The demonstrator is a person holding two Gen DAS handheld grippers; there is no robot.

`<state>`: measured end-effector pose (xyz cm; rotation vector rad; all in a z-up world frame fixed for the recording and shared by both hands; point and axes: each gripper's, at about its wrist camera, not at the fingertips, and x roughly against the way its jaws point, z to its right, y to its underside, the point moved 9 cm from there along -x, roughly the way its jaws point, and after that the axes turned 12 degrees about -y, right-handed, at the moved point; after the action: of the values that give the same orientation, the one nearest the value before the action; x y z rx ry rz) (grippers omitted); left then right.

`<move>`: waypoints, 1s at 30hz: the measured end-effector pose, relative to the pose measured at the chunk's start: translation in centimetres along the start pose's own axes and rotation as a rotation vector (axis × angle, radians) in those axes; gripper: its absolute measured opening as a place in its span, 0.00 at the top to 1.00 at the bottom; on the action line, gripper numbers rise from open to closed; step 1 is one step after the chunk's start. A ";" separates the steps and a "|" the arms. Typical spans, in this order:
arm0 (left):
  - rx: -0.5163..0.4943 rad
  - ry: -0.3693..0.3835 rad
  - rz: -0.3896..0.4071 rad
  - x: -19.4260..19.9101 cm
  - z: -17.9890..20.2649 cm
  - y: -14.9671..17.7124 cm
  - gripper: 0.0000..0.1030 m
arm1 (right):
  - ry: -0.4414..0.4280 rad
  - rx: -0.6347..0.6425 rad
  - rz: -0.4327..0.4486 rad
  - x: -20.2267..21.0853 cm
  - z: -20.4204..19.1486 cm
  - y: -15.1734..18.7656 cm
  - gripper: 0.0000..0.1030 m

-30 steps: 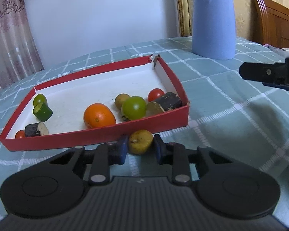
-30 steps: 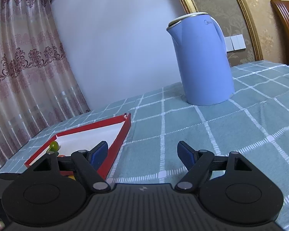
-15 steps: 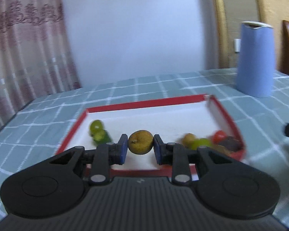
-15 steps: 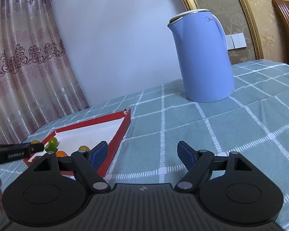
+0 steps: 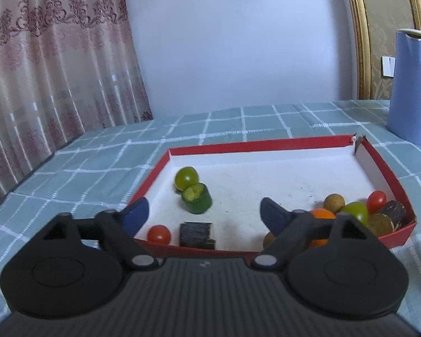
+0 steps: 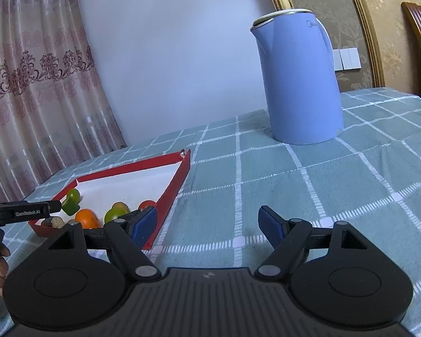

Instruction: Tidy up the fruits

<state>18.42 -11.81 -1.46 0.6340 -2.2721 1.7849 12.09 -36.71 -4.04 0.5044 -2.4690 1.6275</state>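
The left gripper hovers over the near edge of a red tray, its jaws just opened wide with nothing between them. A yellowish fruit lies inside the tray's near wall, partly hidden behind the gripper's right finger. The right gripper is open and empty above the checked tablecloth, right of the tray. A blue kettle stands beyond the tray.
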 end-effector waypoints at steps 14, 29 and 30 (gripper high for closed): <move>0.096 0.016 -0.067 2.4 -4.5 2.2 0.00 | -0.078 0.132 -0.064 0.0 -8.3 2.2 0.23; 0.213 -0.036 -0.081 3.3 -10.9 3.9 0.00 | -0.187 0.247 -0.155 -1.5 -17.4 6.6 0.23; 0.212 -0.034 -0.081 3.4 -11.0 4.0 0.00 | -0.189 0.248 -0.160 -1.6 -17.6 6.7 0.23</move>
<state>12.40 -1.21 -0.74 0.7868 -2.0613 2.0061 10.04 -17.88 -3.21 0.9029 -2.2864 1.9073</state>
